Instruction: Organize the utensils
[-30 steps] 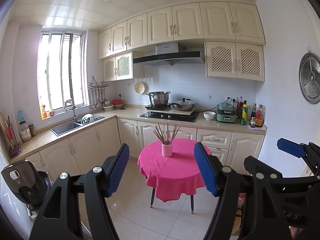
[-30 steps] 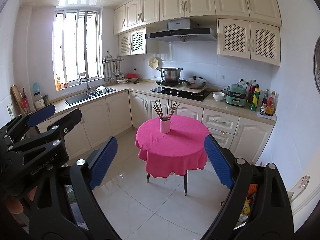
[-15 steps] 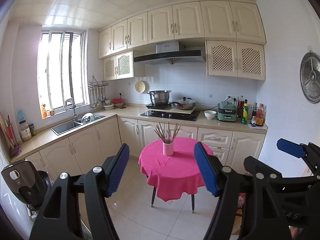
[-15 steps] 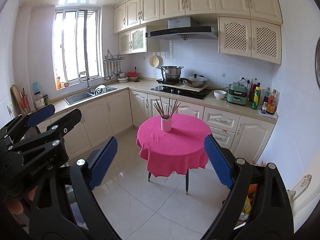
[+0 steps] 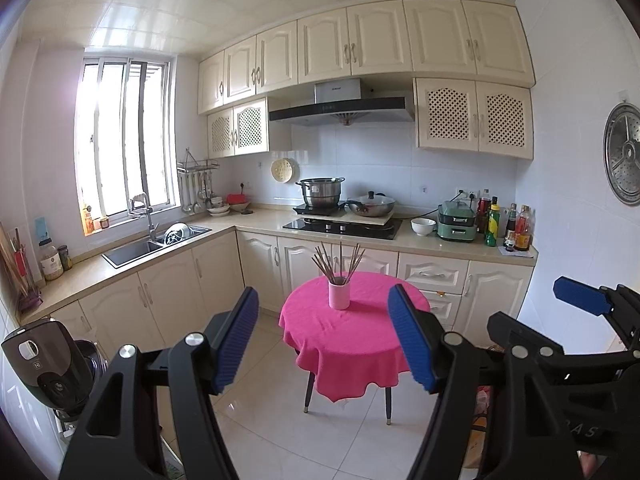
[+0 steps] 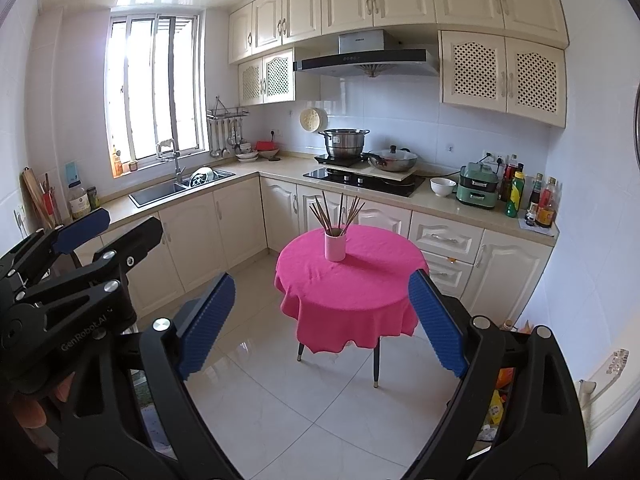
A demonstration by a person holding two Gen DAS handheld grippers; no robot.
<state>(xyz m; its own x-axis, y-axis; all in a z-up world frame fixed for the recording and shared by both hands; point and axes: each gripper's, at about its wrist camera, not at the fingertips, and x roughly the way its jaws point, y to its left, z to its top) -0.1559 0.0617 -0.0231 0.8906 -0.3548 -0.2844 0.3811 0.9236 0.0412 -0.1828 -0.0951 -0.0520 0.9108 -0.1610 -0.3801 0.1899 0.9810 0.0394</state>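
left wrist view: the left gripper (image 5: 322, 338) hangs with jaws spread wide and nothing between them, well short of the round pink-clothed table (image 5: 352, 344). on that table, near its far edge, a pink cup (image 5: 339, 294) stands upright holding chopsticks (image 5: 338, 258).

right wrist view: the right gripper (image 6: 322, 324) also gapes wide and empty, short of the table (image 6: 352, 280); the cup (image 6: 335, 246) of chopsticks (image 6: 336, 210) sits toward its far side.
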